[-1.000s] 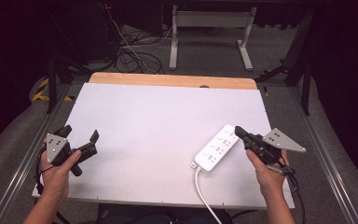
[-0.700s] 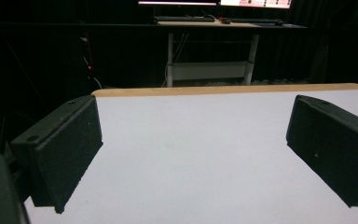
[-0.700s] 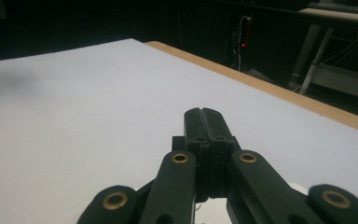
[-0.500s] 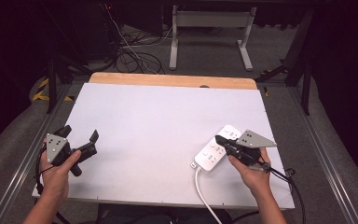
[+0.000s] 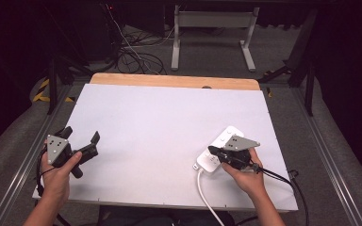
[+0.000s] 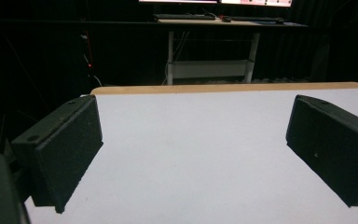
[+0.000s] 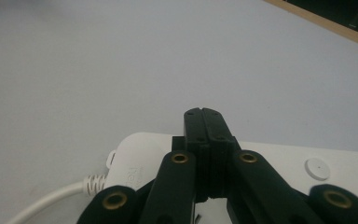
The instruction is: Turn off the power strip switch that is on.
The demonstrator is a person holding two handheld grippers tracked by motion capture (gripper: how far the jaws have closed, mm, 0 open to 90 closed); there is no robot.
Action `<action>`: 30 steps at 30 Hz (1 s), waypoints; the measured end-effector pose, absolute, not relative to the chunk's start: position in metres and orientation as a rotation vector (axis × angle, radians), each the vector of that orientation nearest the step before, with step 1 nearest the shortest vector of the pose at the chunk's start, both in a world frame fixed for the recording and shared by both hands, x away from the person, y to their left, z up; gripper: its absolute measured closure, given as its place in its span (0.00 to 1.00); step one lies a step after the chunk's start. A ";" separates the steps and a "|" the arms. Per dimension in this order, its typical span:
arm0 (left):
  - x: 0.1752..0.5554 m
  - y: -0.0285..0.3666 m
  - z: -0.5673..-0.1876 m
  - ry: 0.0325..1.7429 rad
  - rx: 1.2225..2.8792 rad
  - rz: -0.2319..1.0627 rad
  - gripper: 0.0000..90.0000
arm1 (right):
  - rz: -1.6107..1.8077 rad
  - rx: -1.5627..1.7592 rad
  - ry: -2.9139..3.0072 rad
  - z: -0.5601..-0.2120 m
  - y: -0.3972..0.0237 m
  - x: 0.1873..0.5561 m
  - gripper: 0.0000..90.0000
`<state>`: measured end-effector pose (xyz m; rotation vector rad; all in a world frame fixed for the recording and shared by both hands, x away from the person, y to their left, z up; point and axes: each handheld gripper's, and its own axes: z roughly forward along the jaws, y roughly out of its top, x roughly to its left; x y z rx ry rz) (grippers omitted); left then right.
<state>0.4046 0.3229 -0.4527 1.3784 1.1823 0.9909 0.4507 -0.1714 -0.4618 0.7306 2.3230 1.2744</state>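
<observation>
A white power strip [image 5: 220,147] lies on the white table [image 5: 169,127] at the right front, its white cable [image 5: 206,195] running off the near edge. My right gripper [image 5: 213,150] hovers over the strip's cable end, jaws pressed together with nothing between them; in the right gripper view the shut tips [image 7: 207,119] sit just above the power strip [image 7: 279,161] near its cable [image 7: 46,198]. My left gripper [image 5: 82,139] rests at the table's left front, jaws wide apart and empty. Its pads [image 6: 70,149] frame bare table in the left gripper view.
A wooden strip [image 5: 174,81] runs along the table's far edge. Beyond it stand a white desk frame [image 5: 212,33] and loose cables on the floor [image 5: 132,52]. Metal rails flank the table on both sides.
My right gripper has swung left over the power strip, from its right side to above its cable end. The left gripper has stayed put.
</observation>
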 end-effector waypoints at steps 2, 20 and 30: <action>0.405 0.323 -0.453 1.182 1.379 0.990 0.05 | 1.272 0.737 2.329 -0.463 -0.171 0.452 1.00; 0.405 0.323 -0.453 1.185 1.378 0.986 0.05 | 1.215 0.736 2.384 -0.472 -0.162 0.457 1.00; 0.404 0.323 -0.453 1.188 1.376 0.985 0.05 | 1.234 0.751 2.390 -0.476 -0.158 0.456 1.00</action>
